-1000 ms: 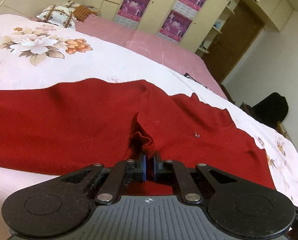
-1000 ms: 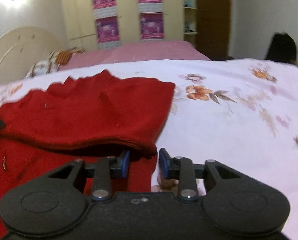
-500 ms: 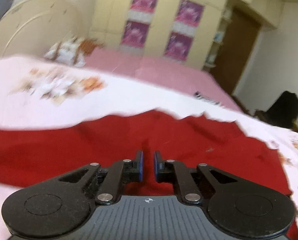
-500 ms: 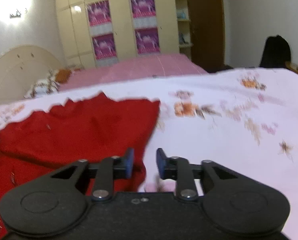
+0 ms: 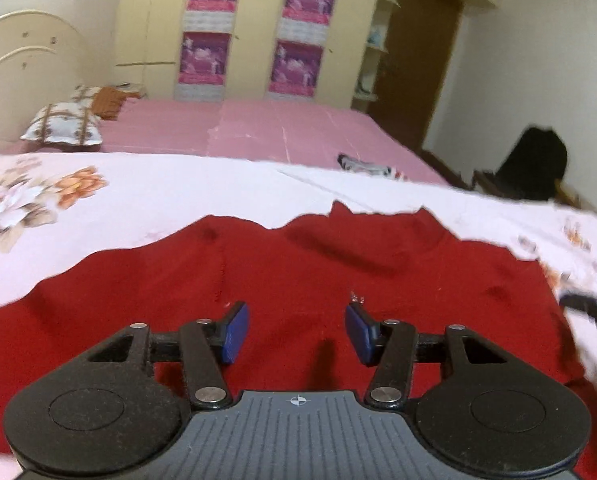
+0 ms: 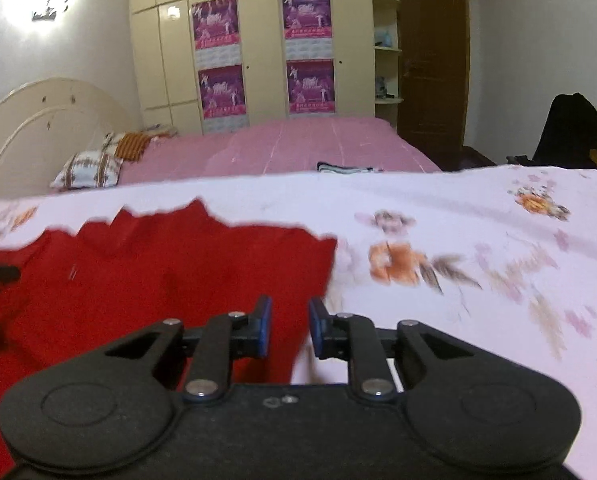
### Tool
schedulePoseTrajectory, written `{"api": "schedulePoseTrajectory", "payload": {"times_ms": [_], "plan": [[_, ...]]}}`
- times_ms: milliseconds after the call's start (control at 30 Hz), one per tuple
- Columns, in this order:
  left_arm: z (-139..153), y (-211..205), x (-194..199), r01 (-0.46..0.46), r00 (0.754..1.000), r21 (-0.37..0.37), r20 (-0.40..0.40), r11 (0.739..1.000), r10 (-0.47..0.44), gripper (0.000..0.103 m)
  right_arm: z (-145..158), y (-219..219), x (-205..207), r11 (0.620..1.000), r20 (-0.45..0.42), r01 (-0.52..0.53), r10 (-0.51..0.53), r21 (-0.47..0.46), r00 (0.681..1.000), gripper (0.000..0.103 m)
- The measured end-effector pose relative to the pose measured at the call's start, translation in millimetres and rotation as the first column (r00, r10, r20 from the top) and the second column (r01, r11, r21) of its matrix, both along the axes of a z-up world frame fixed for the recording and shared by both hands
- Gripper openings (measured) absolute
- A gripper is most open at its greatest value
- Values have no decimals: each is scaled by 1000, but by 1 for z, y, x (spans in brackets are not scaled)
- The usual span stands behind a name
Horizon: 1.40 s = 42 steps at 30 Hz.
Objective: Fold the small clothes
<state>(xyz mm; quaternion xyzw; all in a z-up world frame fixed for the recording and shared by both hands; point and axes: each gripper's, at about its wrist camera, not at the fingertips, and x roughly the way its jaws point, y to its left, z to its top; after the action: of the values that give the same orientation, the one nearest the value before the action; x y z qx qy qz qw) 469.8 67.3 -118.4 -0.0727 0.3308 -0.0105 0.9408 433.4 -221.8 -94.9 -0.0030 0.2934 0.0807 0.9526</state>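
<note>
My left gripper [image 5: 296,334] hangs over the red knit garment [image 5: 298,264], its jaws opening with a wide gap and nothing pinched between the blue pads [image 5: 234,332]; only cloth lies beneath them. From there the garment spreads flat toward twelve o'clock and out to nine and three, on the floral bedsheet [image 5: 138,192]. At about three o'clock a dark blurred tip, probably the other gripper, shows at the garment's edge. My right gripper [image 6: 289,328] has its jaws parted by a narrow gap, empty, sitting over the garment's right edge [image 6: 314,280]; red cloth fills the view from nine to twelve o'clock, bare floral sheet from one to four. Beyond, at twelve, lie a pink bedspread [image 6: 318,144] and a cream wardrobe [image 6: 258,40].
</note>
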Motion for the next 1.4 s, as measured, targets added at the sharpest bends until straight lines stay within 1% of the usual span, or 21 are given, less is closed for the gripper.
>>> {"api": "schedulePoseTrajectory", "payload": {"times_ms": [133,167,233,267,333,433,500,600,667,800,867,933,1000,1067,1100,1167,1200,1267,1300,1367,1400], "plan": [[-20,-2,3,8,1000,86,-15,996,-7,52,-14,17,30,995,-16,-81,80,-60,997,18],[-22,2,-1,7,1000,86,-2,996,-6,52,-23,17,38,993,-51,-64,59,-102,997,18],[-22,4,-8,14,1000,103,10,995,-15,52,-23,0,44,1000,-62,-22,21,-11,998,19],[-21,3,-9,14,1000,117,9,993,-15,52,-20,2,45,1000,-74,-9,8,-17,997,19],[-17,3,-9,-8,1000,93,5,996,8,52,-17,17,42,993,-44,-18,13,-116,999,21],[-15,3,-8,-10,1000,125,9,992,9,53,-9,16,37,992,23,4,-1,-124,1000,24],[-20,7,-7,1,1000,106,1,994,-1,53,-17,10,48,989,-30,11,-16,-149,999,22],[-12,3,-11,-11,1000,124,5,992,11,53,-23,-17,64,995,-90,74,-80,-68,993,28],[-6,-2,-17,-18,999,137,44,990,12,53,-12,-15,57,993,-61,91,-95,-73,994,24],[-19,-2,-19,-28,1000,121,-5,992,29,53,0,14,24,999,9,-32,32,-37,999,25],[-24,-5,-22,-26,1000,143,17,989,24,55,-8,40,13,987,6,-136,137,-87,990,25],[-20,-4,-23,-28,1000,138,8,990,27,55,-28,57,20,971,-81,-152,139,-186,987,28],[-9,-2,-37,-48,998,144,36,988,43,57,-24,62,14,969,-54,-122,112,-217,992,26],[-2,5,-60,-62,996,142,74,988,52,72,-10,61,-9,974,42,-139,148,-179,988,28],[-1,14,-75,-94,994,129,72,987,86,73,-11,64,-17,966,60,-146,162,-214,985,31],[1,36,-101,-136,989,89,69,987,130,73,-36,70,-16,936,-61,-170,159,-308,985,31],[3,52,-120,-178,982,74,76,981,173,72,-34,70,-19,933,-50,-173,166,-316,985,28],[6,87,-153,-275,958,11,91,961,273,72,-21,63,-20,960,-39,-154,150,-235,988,30],[6,115,-175,-362,925,-71,93,929,368,72,-13,57,-24,974,-7,-139,140,-178,990,33],[1,163,-208,-503,847,-228,60,834,528,72,-5,54,-27,983,4,-112,114,-143,993,33],[-5,190,-227,-574,789,-319,30,754,613,72,-4,57,-29,984,-8,-110,110,-142,994,33]]}}
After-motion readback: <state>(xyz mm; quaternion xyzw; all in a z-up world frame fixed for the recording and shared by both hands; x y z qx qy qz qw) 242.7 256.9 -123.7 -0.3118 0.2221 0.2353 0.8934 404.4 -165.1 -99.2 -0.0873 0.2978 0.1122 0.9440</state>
